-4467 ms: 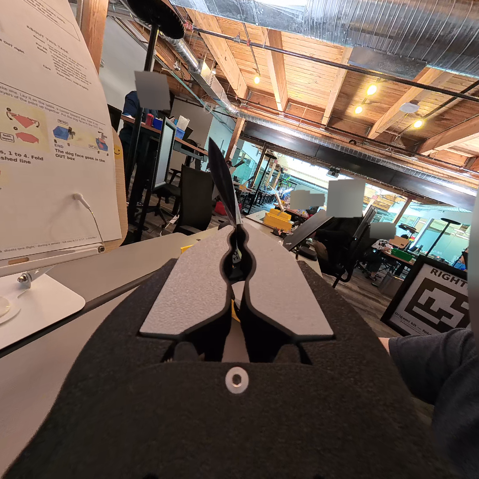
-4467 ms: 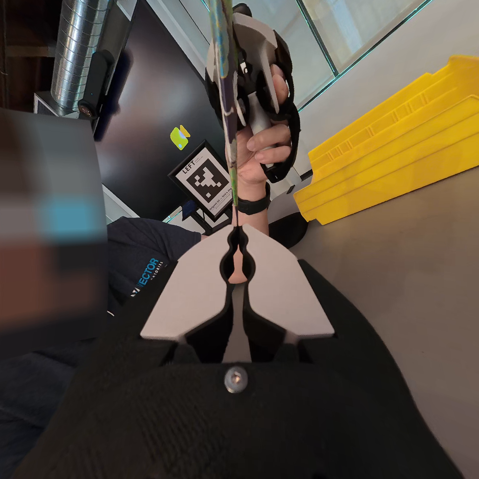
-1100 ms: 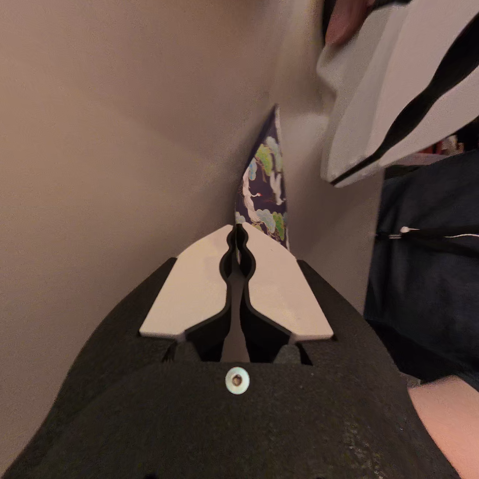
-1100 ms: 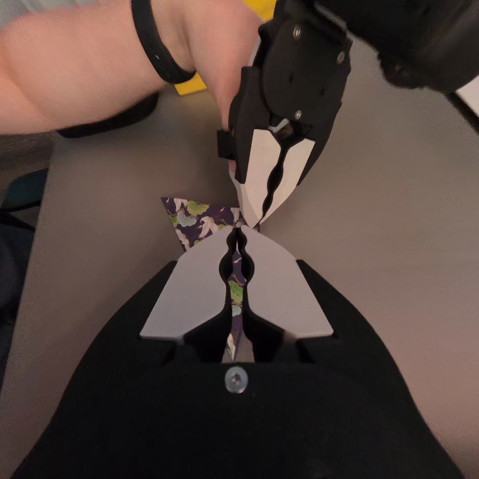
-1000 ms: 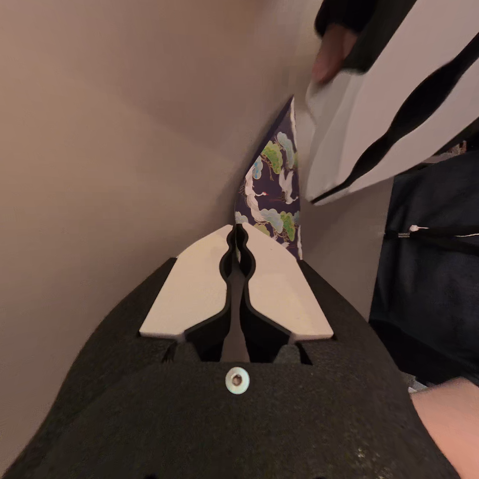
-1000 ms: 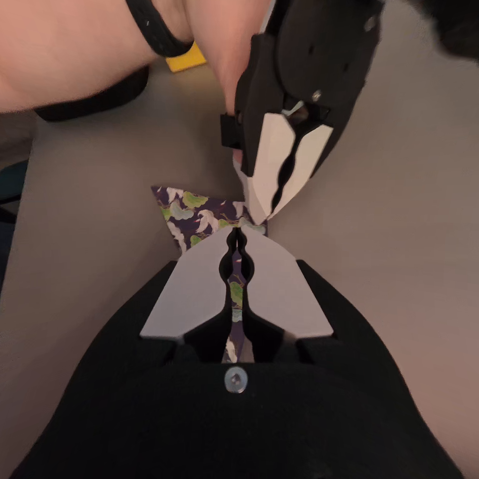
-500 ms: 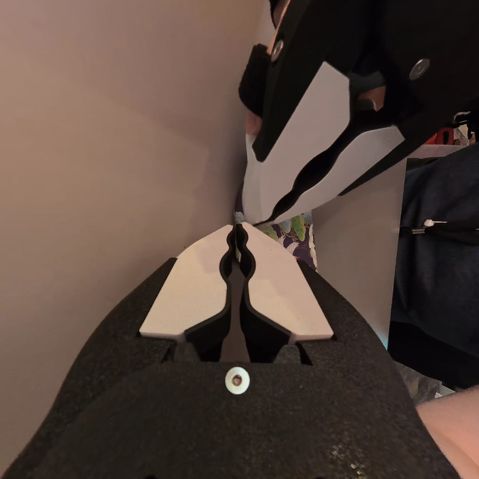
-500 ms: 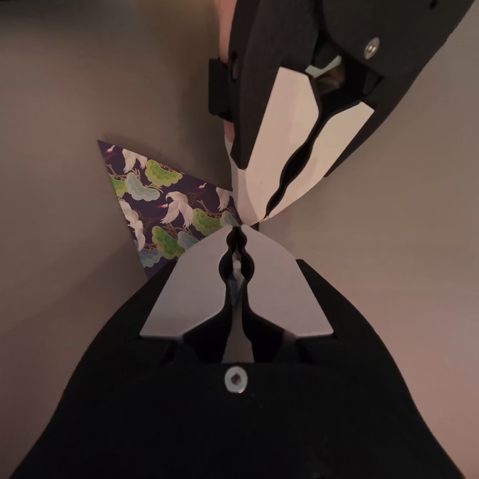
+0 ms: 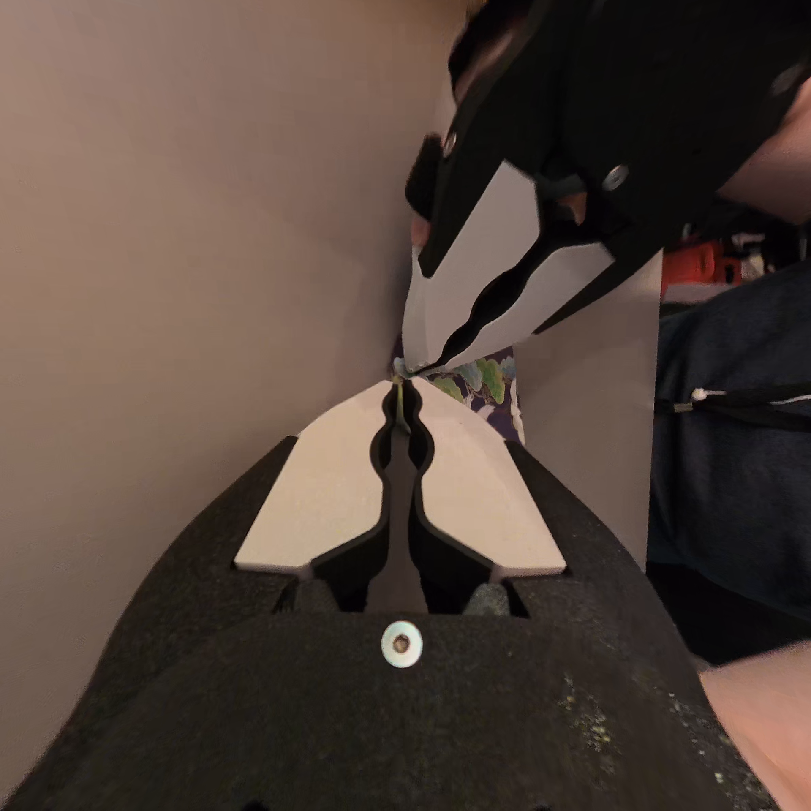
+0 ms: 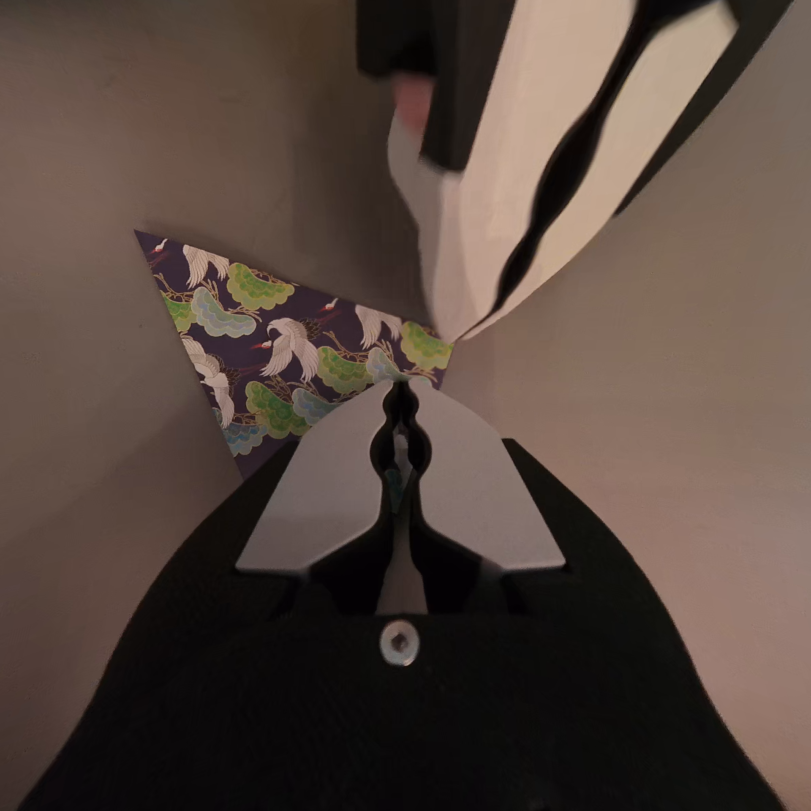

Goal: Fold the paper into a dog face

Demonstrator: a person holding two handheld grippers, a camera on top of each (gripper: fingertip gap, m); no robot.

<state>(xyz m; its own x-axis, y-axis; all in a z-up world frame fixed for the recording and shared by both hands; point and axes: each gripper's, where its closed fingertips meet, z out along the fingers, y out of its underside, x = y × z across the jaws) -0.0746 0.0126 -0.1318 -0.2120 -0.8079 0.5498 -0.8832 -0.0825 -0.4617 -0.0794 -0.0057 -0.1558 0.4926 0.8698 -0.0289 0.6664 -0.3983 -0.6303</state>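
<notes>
Right gripper [image 10: 401,386] and left gripper [image 9: 401,381] both stay clamped on patterned paper [image 10: 281,351]; paper now flatter on tabletop [image 10: 614,439]; crease forming.

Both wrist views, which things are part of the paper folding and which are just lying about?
Part of the job:
- patterned paper, a folded triangle on the table
- right tool, shut on the paper
- left tool, shut on a paper edge

Just lying about:
- orange object past the table edge, blurred
</notes>
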